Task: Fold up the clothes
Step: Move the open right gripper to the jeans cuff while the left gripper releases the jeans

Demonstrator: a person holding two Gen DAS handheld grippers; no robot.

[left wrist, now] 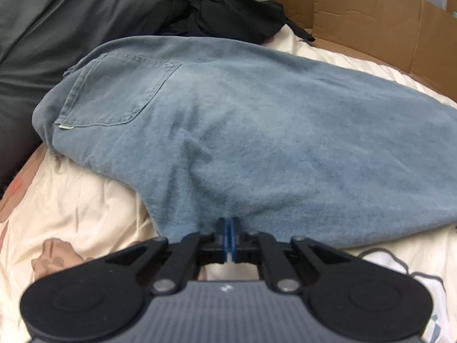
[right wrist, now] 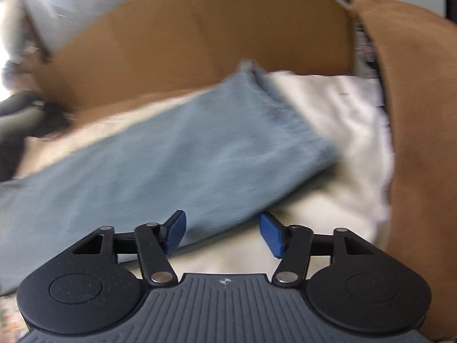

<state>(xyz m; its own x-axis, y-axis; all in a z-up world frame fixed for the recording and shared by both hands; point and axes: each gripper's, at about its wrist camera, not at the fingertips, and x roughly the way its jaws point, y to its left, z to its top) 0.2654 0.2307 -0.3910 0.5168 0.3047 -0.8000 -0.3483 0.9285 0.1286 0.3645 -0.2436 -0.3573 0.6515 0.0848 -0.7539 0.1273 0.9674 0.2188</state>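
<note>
One pair of light blue jeans lies flat on a cream bedsheet, beside one cardboard sheet. Left gripper: jaws pressed together, pinching the jeans' near edge. Right gripper: jaws spread above the jeans' leg, gripping nothing.
</note>
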